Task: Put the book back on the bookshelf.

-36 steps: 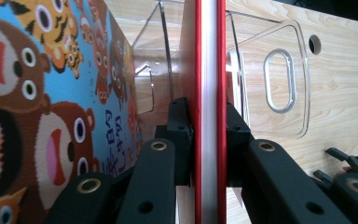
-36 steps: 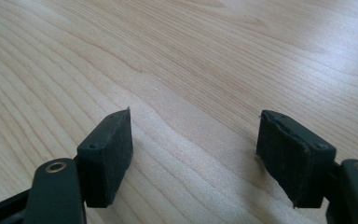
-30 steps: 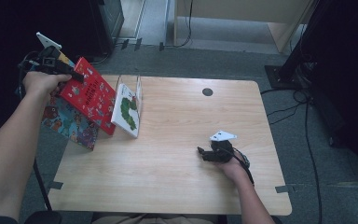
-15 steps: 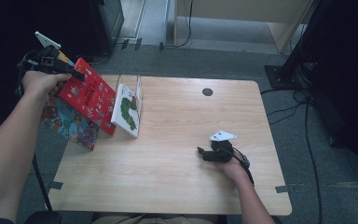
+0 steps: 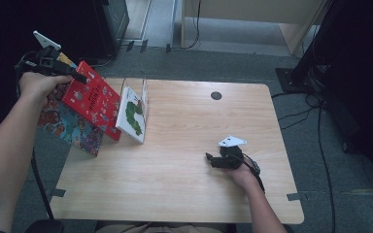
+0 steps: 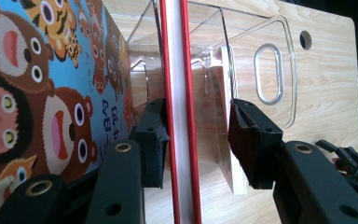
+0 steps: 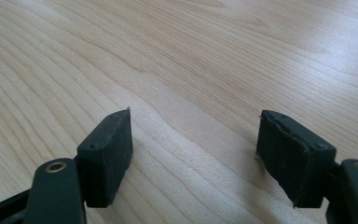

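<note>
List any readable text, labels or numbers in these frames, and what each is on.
Nothing reads cleanly.
Blue animal book: dark blue characters near its lower edge, non-Latin script, too skewed to quote.
Red book: white print on the cover, too small and blurred.
White caterpillar book: no legible lettering.
Clear plastic holder, table: no text.

Red book (image 6: 181, 140) runs off the frame's top and bottom. Bear-cover book (image 6: 51, 93) cut at left edge (title too small to read). Clear stand (image 6: 270, 70) partly behind both.

Your light wooden table (image 5: 184, 189) stands on grey carpet (image 5: 233, 60). Beyond it, black cables (image 5: 320, 131) cross the floor beside pale wooden furniture (image 5: 252, 12).
</note>
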